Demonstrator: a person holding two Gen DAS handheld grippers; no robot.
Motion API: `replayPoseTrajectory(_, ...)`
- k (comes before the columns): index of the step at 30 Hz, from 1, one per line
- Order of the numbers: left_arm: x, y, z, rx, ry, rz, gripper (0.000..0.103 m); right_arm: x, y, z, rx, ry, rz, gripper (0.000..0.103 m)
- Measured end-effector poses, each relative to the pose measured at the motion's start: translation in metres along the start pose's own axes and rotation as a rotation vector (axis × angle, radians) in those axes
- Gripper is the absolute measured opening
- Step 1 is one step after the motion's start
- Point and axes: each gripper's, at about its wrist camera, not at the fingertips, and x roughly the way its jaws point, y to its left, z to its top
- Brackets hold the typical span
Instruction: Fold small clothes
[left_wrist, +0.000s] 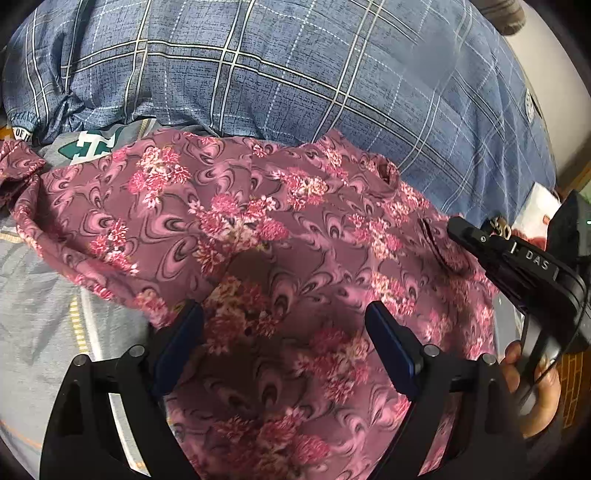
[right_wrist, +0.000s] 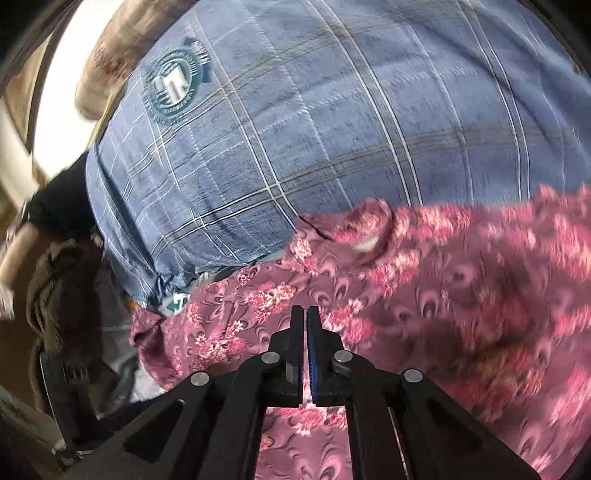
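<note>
A big blue checked blanket (left_wrist: 295, 74) fills the far side. In front of it, near both claws, lies the pink flowery cloth (left_wrist: 258, 229), all wrinkled. The left claw (left_wrist: 284, 332) is spread wide over the cloth. The right claw (right_wrist: 305, 332) is pressed together, with nothing seen between its fingers.
</note>
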Motion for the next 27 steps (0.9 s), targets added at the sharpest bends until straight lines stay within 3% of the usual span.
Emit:
replayPoseTrajectory(1,0.0,-0.001,-0.001,0.013,0.002,0.005,0.089,-0.005,-0.014,-0.002,0.053,-0.003,-0.011,0.012)
replayPoseTrajectory(3,0.001,-0.004,-0.002,0.024,0.002,0.01,0.089,-0.017,-0.042,-0.005,0.146,-0.026,-0.018,0.028)
replayPoseTrajectory(6,0.009,-0.011,-0.001,0.022,0.021,-0.001,0.089,-0.038,-0.088,-0.01,0.28,-0.078,-0.049,0.039)
replayPoseTrajectory(13,0.027,-0.038,-0.002,0.051,0.071,0.002,0.089,-0.03,-0.153,-0.01,0.532,-0.074,0.001,0.045)
replayPoseTrajectory(16,0.031,-0.041,0.0,0.051,0.085,0.009,0.089,-0.023,-0.156,-0.008,0.56,-0.119,0.009,0.037)
replayPoseTrajectory(18,0.031,-0.04,0.0,0.054,0.088,0.017,0.089,-0.017,-0.15,-0.005,0.549,-0.114,0.038,0.014)
replayPoseTrajectory(22,0.027,-0.033,0.003,0.059,0.078,0.036,0.089,-0.015,-0.121,0.0,0.488,-0.121,0.119,0.012)
replayPoseTrajectory(24,0.024,-0.027,0.006,0.042,0.074,0.039,0.089,-0.009,-0.096,0.004,0.439,-0.095,0.18,0.003)
replayPoseTrajectory(27,0.017,-0.017,0.01,0.009,0.066,0.03,0.089,0.003,-0.056,0.008,0.352,-0.056,0.231,0.003)
